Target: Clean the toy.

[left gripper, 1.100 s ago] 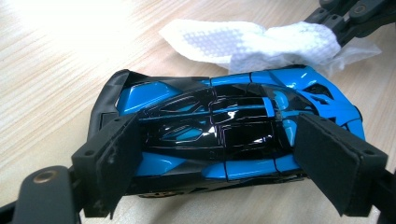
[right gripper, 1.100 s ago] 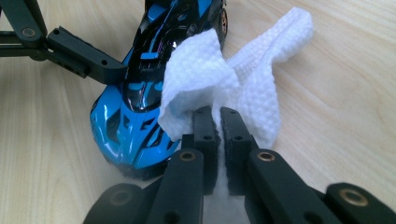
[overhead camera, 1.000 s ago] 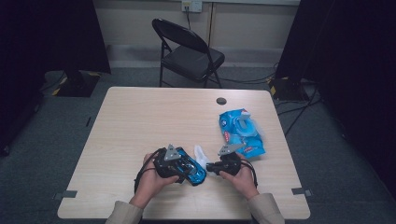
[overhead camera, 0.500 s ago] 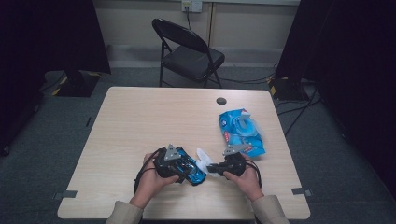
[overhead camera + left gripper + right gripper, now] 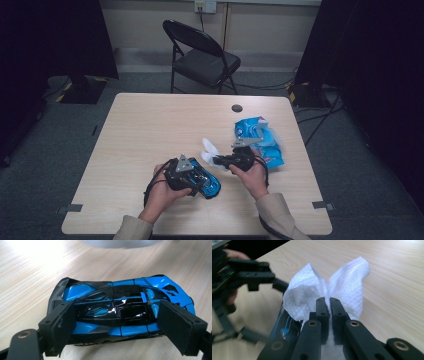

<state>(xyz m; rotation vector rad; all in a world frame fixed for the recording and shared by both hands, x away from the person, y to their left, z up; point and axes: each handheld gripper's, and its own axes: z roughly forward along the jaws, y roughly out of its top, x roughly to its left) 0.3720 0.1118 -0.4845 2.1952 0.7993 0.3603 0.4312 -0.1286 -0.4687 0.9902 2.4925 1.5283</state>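
Observation:
A blue and black toy car lies on the wooden table near the front edge. My left gripper is closed on it, one pad against each side of the car. In the high view the left gripper sits just left of the right one. My right gripper is shut on a white wipe, whose two folds stick up past the jaw tips. Seen from above, the right gripper holds the wipe just beyond the car, lifted off it.
A blue wipes packet lies on the table behind the right hand. A small black disc sits near the far edge. A black folding chair stands beyond the table. Cables trail across the floor at the right.
My right gripper has lifted and moved away from the car toward the far side, taking the white wipe along. The left gripper and the car have stayed put.

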